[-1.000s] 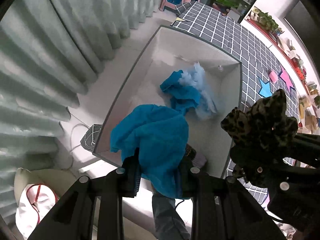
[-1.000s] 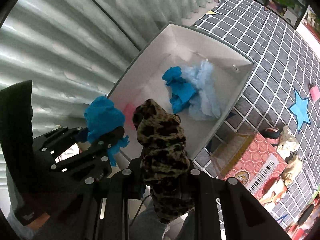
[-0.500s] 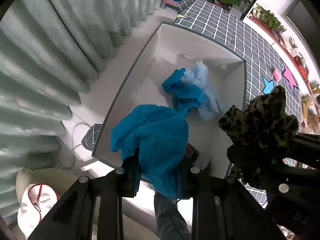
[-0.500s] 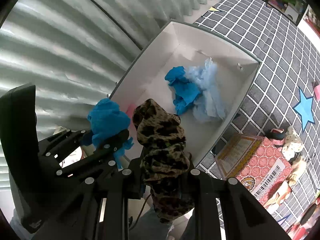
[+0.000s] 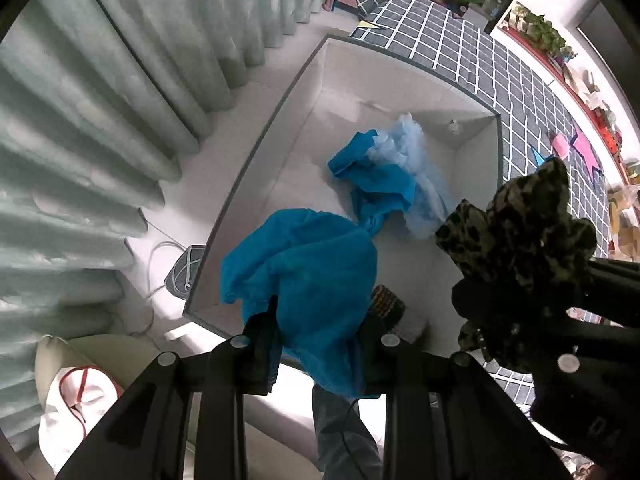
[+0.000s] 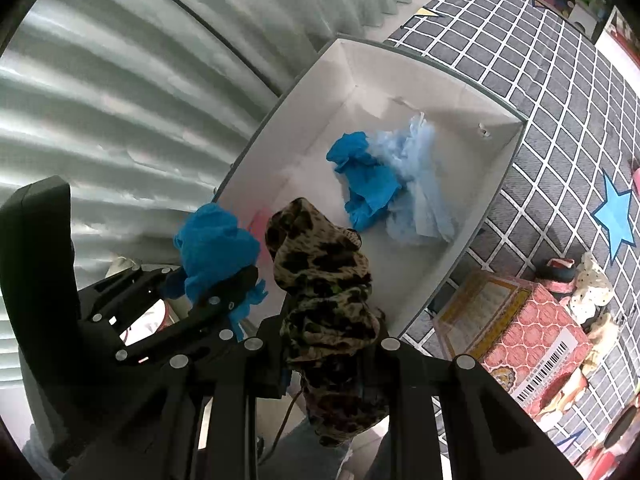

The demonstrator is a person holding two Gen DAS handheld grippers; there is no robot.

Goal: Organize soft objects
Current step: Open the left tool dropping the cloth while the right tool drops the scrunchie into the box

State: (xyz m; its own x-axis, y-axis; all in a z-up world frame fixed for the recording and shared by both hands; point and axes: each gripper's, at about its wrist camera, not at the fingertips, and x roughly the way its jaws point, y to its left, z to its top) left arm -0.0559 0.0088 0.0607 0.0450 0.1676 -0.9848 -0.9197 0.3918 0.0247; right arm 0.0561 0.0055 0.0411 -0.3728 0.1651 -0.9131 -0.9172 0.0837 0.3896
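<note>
Grippers have barely shifted over the last second: the left gripper (image 5: pixel 316 344) stays clamped on a bright blue crumpled cloth (image 5: pixel 308 268) at lower centre, and the right gripper (image 6: pixel 324 356) stays clamped on a leopard-print fabric bundle (image 6: pixel 324 292). Both hang above the white rectangular open box (image 5: pixel 280 120), so neither piece is dropped in yet. A barcode label (image 6: pixel 540 372) on the pink patterned carton (image 6: pixel 532 320) at lower right is unreadable.
</note>
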